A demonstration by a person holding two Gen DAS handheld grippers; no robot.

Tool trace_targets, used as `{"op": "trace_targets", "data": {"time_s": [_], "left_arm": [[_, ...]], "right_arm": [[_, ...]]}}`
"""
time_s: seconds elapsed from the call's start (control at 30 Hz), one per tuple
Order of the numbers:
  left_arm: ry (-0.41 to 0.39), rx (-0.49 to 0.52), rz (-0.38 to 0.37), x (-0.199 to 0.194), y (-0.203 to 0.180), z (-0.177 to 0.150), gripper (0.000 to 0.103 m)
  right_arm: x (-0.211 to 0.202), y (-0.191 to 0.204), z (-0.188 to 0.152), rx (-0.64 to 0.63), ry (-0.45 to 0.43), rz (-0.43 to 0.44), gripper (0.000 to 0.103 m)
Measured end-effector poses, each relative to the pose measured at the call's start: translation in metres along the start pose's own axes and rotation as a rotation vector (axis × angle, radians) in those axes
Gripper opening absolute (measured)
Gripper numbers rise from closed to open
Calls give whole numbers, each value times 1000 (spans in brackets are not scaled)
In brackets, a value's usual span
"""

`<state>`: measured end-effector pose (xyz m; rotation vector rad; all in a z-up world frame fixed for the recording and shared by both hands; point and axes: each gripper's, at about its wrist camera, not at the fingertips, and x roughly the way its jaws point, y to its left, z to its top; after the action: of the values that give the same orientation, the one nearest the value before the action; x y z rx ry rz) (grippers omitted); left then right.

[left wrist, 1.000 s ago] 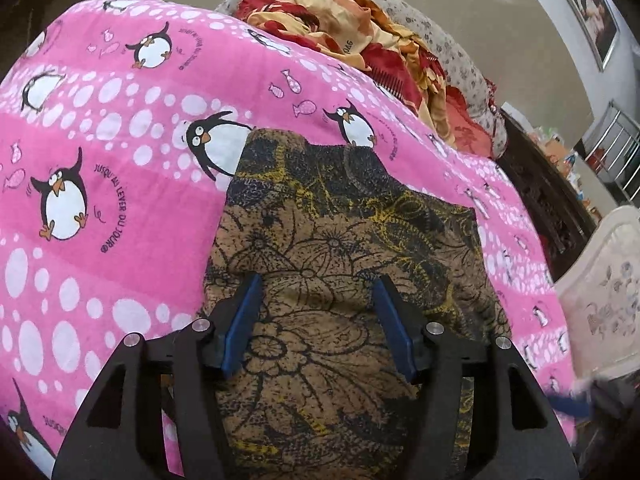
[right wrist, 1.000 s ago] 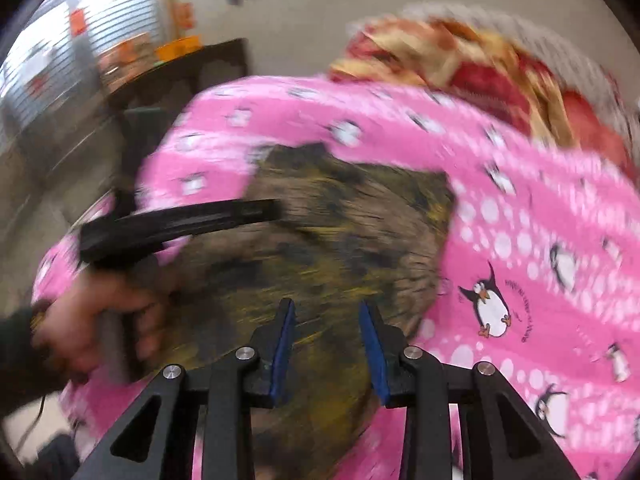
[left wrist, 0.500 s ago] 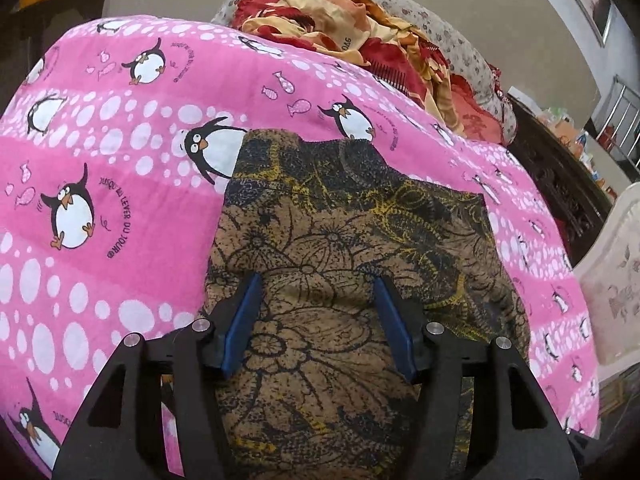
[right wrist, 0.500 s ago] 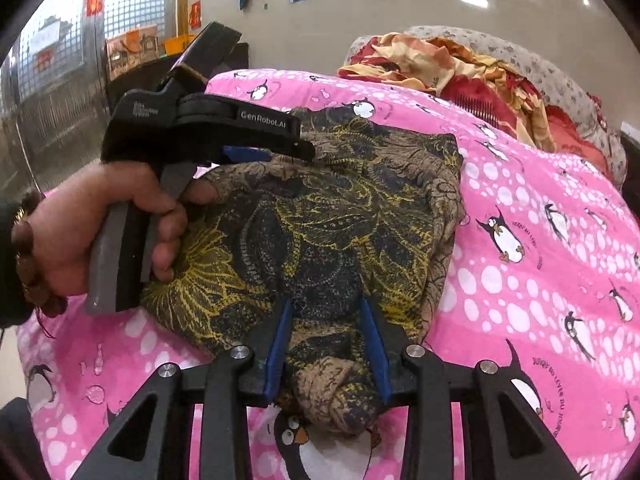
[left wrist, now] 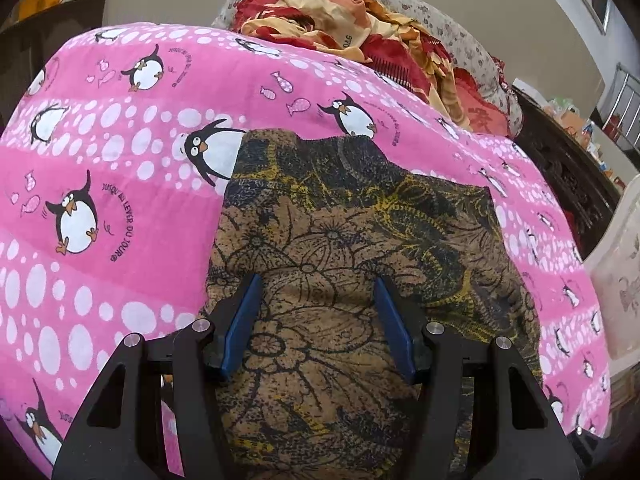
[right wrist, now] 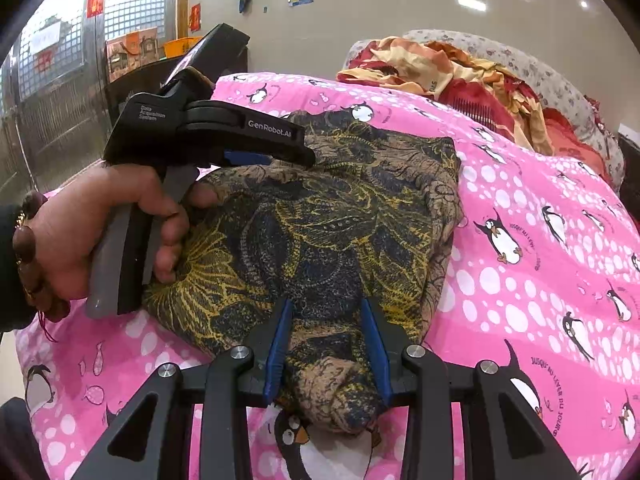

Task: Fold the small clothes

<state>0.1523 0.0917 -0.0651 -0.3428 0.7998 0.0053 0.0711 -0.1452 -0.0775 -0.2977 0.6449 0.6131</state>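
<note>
A brown, black and yellow floral garment (left wrist: 360, 248) lies folded on a pink penguin-print blanket (left wrist: 120, 184). My left gripper (left wrist: 316, 284) is open and sits low over the garment's near part, with cloth between its blue pads. In the right wrist view the garment (right wrist: 340, 220) fills the middle, and the left gripper (right wrist: 296, 156) rests on its far left side, held by a hand. My right gripper (right wrist: 326, 308) is open, its blue pads on either side of a bunched fold at the garment's near edge.
A heap of red, orange and cream cloth (left wrist: 360, 32) lies on a floral pillow at the far end of the bed. Dark wooden furniture (left wrist: 568, 172) and a pale plastic bin (left wrist: 620, 280) stand beside the bed. A metal grille wall (right wrist: 60, 60) is on the left.
The right gripper swung in and came to rest at the garment's near edge. The left gripper has stayed over the garment, with the view tilting slightly.
</note>
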Motion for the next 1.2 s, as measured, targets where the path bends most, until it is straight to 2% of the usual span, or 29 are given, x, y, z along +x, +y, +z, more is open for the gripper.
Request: {"op": "trace_targets", "data": {"time_s": [0.7, 0.8, 0.9, 1.0, 1.1, 1.13, 1.2], "left_arm": [[-2, 16, 27, 2, -3, 0, 58], [7, 82, 70, -2, -18, 8, 58], [-65, 188, 35, -11, -48, 25, 59], [14, 238, -10, 12, -77, 38, 59], [64, 253, 47, 42, -95, 45, 59], [89, 253, 67, 52, -97, 45, 61], [118, 260, 92, 68, -99, 45, 73]], "right_arm": [[-1, 0, 0, 14, -6, 9, 35], [-1, -2, -1, 20, -11, 14, 35], [2, -5, -1, 44, -14, 36, 35], [2, -4, 0, 42, -19, 32, 35], [3, -1, 0, 35, -21, 21, 35], [3, 0, 0, 34, -22, 20, 35], [4, 1, 0, 33, -23, 17, 35]]}}
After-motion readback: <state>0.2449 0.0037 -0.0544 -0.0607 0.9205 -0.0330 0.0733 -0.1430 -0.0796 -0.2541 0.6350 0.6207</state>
